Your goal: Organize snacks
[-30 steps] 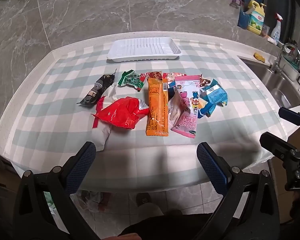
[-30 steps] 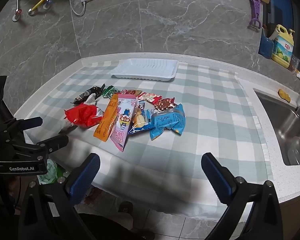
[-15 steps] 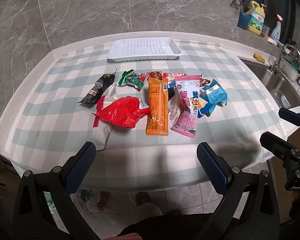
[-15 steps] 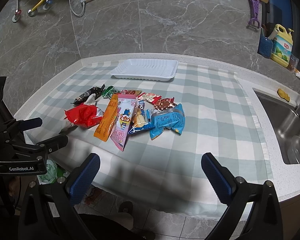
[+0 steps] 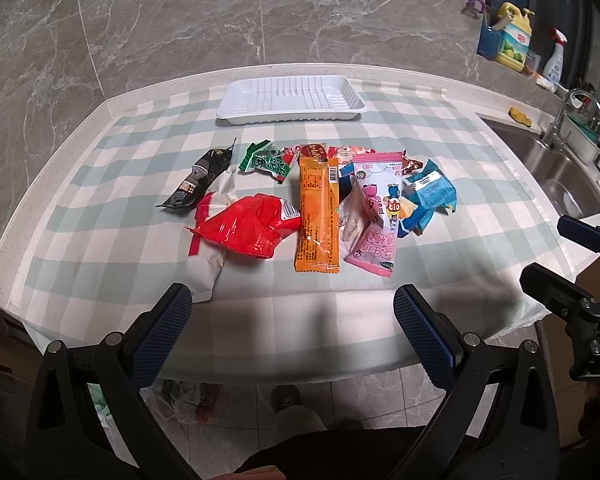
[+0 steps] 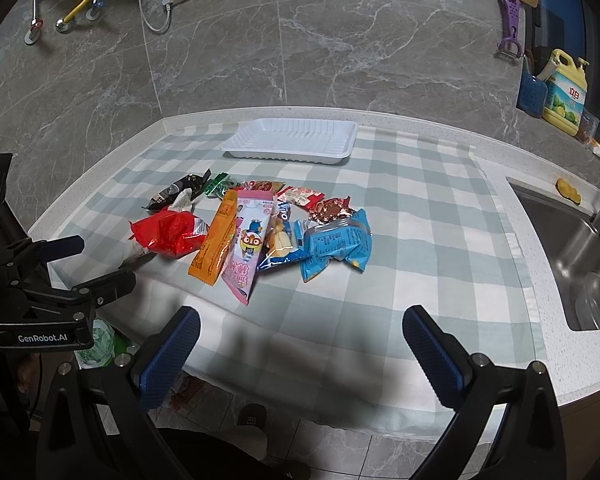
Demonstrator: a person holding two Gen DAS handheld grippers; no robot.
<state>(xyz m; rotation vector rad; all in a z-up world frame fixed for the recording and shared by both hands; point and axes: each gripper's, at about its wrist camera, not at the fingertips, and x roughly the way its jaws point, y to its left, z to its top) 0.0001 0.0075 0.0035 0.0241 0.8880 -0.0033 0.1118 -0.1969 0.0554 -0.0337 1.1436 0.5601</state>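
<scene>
Straight ahead of the left hand-held gripper (image 5: 291,300), past a bare strip of checked tabletop (image 5: 99,248): snacks heaped loosely mid-cloth, none yet in the white tray (image 5: 291,98) standing well beyond the heap near the back edge. Jaws spread wide, nothing between them; same for the right hand-held gripper (image 6: 300,320), released and empty, held short of the front edge. Dead centre in the left view, the orange packet (image 5: 318,212), long axis pointing away from the jaws toward the tray, so crosswise to the jaw opening and probably ready for a pinch across its narrow width without any wrist turn. Just left of it, touching, the puffy red bag (image 5: 245,226); on its other side the pink packet (image 5: 376,216), overlapping smaller wrappers. Farther back, the black packet (image 5: 197,184) and the green wrapper (image 5: 265,162). From the right side, heap lying ahead and off to the left, with only the blue packet (image 6: 336,244) near the centre line. Judged so: orange and red better suited to the left, blue to the right. Worth watching: neighbours dragged along by overlap, and crinkly film slipping.
</scene>
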